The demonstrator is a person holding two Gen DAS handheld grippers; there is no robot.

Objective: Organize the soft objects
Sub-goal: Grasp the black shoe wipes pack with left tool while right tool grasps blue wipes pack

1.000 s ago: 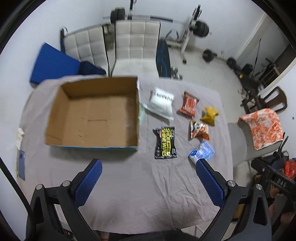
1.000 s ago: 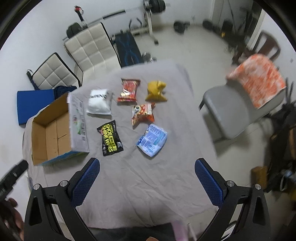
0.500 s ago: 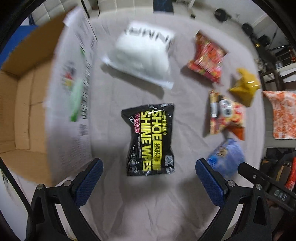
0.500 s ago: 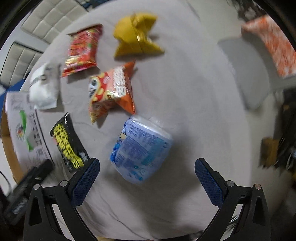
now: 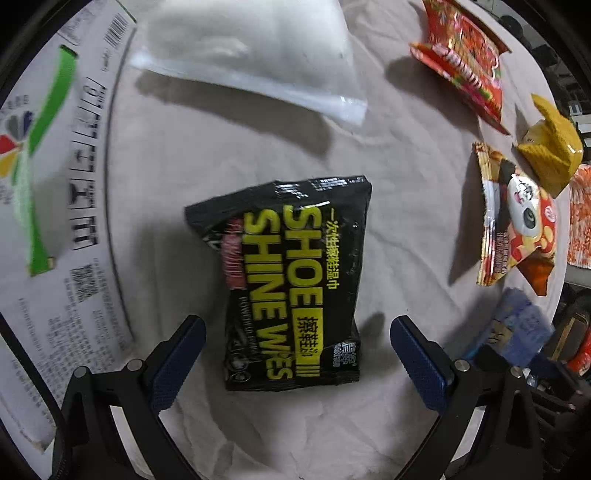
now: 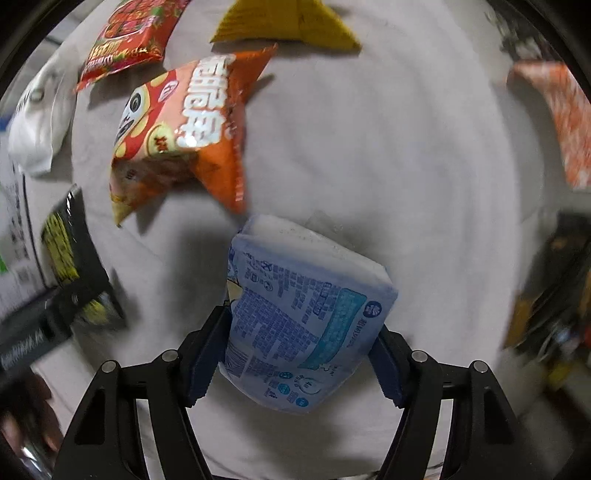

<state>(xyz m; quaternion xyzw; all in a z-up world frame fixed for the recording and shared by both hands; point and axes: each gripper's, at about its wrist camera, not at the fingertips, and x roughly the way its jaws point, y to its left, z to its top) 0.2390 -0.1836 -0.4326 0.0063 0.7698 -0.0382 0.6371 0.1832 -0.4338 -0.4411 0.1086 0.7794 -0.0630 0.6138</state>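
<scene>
A black shoe shine wipes pack [image 5: 291,280] lies flat on the grey cloth. My left gripper [image 5: 295,343] is open, its blue pads on either side of the pack's near end and not touching it. My right gripper [image 6: 295,354] is shut on a blue tissue pack [image 6: 303,325], with a pad pressed on each side. An orange snack bag [image 6: 184,125], a red snack bag [image 6: 125,40] and a yellow pouch [image 6: 284,26] lie beyond it. A white bag [image 5: 251,55] lies past the black pack.
The cardboard box's printed white side [image 5: 48,206] stands close on the left in the left wrist view. The grey cloth [image 6: 369,166] covers the table. An orange-patterned chair cover [image 6: 554,118] sits off the right edge.
Both grippers have dropped close to the table. The left now straddles the black wipes pack. The right has closed its pads onto the blue tissue pack.
</scene>
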